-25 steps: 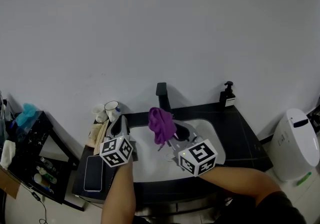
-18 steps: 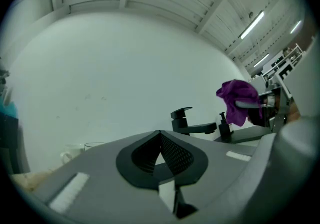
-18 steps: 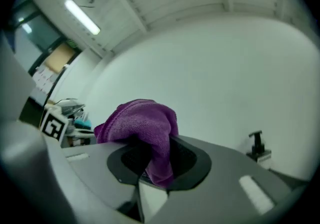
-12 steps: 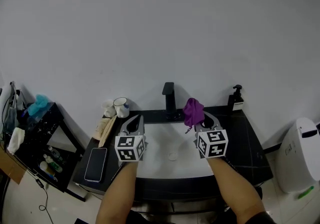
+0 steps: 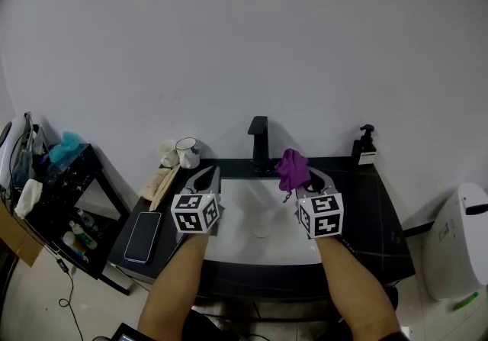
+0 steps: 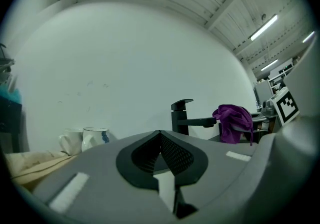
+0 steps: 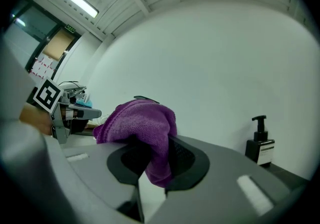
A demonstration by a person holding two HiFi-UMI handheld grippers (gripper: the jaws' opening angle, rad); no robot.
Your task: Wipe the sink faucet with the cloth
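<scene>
A black faucet [image 5: 260,145] stands at the back of a white sink [image 5: 252,244] set in a dark counter. My right gripper [image 5: 302,174] is shut on a purple cloth [image 5: 292,169], held over the sink's right side, just right of the faucet and apart from it. In the right gripper view the purple cloth [image 7: 140,128] bunches between the jaws. My left gripper [image 5: 208,177] hovers over the sink's left edge, shut with nothing in it. In the left gripper view the faucet [image 6: 184,117] and the cloth [image 6: 233,123] show ahead.
Two cups [image 5: 183,153] and a folded towel [image 5: 158,182] sit left of the sink, with a phone [image 5: 142,236] nearer the front. A soap dispenser [image 5: 366,147] stands at the back right. A dark shelf [image 5: 53,206] stands far left, a white bin [image 5: 457,244] far right.
My right gripper carried the purple cloth from in front of the faucet to the right side of the sink. The left gripper shifted slightly forward and right. The head view moved.
</scene>
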